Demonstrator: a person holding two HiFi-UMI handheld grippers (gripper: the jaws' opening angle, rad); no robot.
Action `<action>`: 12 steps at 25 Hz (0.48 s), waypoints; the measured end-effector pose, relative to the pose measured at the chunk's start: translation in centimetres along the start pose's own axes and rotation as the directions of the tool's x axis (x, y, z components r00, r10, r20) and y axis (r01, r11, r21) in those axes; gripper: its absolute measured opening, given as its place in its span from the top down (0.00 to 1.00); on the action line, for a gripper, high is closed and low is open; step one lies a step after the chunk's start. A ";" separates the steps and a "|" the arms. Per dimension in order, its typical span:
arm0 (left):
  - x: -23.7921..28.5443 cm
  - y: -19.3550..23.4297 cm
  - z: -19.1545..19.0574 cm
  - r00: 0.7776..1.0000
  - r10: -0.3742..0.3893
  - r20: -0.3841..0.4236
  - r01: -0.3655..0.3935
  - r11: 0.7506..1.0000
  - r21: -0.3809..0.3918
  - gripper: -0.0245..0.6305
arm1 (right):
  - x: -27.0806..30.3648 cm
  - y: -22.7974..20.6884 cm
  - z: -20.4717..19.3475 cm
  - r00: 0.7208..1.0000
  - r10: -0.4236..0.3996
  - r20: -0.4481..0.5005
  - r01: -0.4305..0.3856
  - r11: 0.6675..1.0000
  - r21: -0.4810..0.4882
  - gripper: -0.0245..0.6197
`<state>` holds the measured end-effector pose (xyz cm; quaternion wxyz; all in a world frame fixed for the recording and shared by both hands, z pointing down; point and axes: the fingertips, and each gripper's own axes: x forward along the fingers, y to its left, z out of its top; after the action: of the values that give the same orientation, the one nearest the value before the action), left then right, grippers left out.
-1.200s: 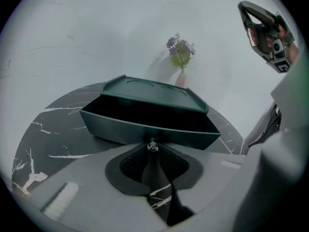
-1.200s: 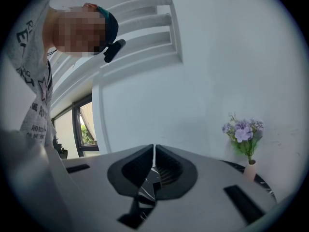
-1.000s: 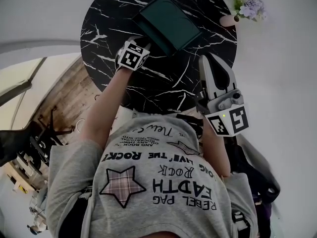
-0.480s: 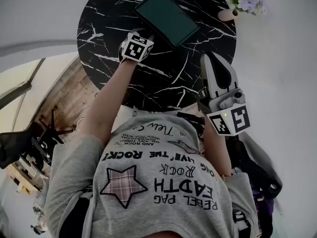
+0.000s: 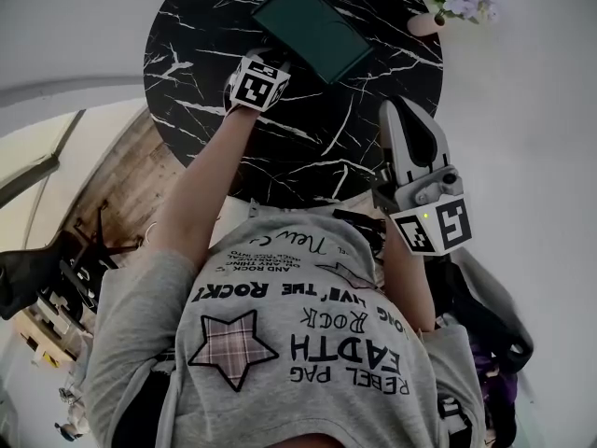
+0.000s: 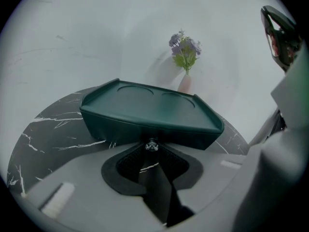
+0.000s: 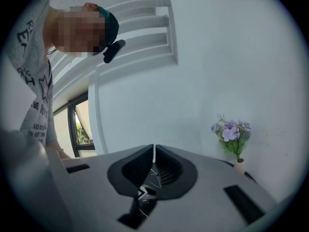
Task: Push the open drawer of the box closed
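Since a second ago your left gripper has slid toward the top of the frame, and the drawer no longer juts from the green box. The box sits upper middle on the black marble table, with the flower vase well apart at upper right. The left claw is clenched, tips against the drawer's knob; the right gripper, lower right, is clenched on nothing.
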<state>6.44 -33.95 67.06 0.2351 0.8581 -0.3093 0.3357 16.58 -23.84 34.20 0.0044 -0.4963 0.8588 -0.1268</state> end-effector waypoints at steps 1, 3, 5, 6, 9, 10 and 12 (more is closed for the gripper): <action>-0.2 0.0 0.0 1.000 0.001 0.001 -0.001 1.000 0.004 0.85 | 0.0 0.0 0.1 1.000 0.001 0.002 -0.001 1.000 -0.001 0.94; -0.7 0.0 0.1 1.000 0.005 0.001 -0.005 1.000 0.001 0.84 | 0.1 0.2 0.3 1.000 0.005 0.007 -0.005 1.000 -0.002 0.94; -1.3 0.2 0.2 1.000 0.012 0.002 -0.012 1.000 -0.008 0.82 | 0.2 0.3 0.4 1.000 0.011 0.012 -0.011 1.000 -0.003 0.94; -1.6 0.2 0.2 1.000 0.014 0.000 -0.014 1.000 -0.010 0.82 | 0.2 0.4 0.5 1.000 0.014 0.015 -0.014 1.000 -0.004 0.94; -3.0 0.0 0.2 1.000 0.029 0.005 -0.029 1.000 -0.012 0.84 | 0.1 1.0 0.8 0.999 0.024 0.022 -0.024 1.000 -0.008 0.94; -3.7 0.1 0.5 0.999 0.035 0.018 -0.035 0.999 -0.014 0.86 | 0.2 1.2 0.9 0.999 0.028 0.024 -0.028 1.000 -0.010 0.94; -5.1 0.4 1.3 0.997 0.054 0.058 -0.053 0.998 -0.025 0.95 | 0.5 1.4 1.2 0.999 0.037 0.030 -0.036 0.999 -0.015 0.94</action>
<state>3.71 -33.13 62.65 0.2268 0.8562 -0.3428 0.3129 15.28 -23.82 32.75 0.0159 -0.4825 0.8685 -0.1128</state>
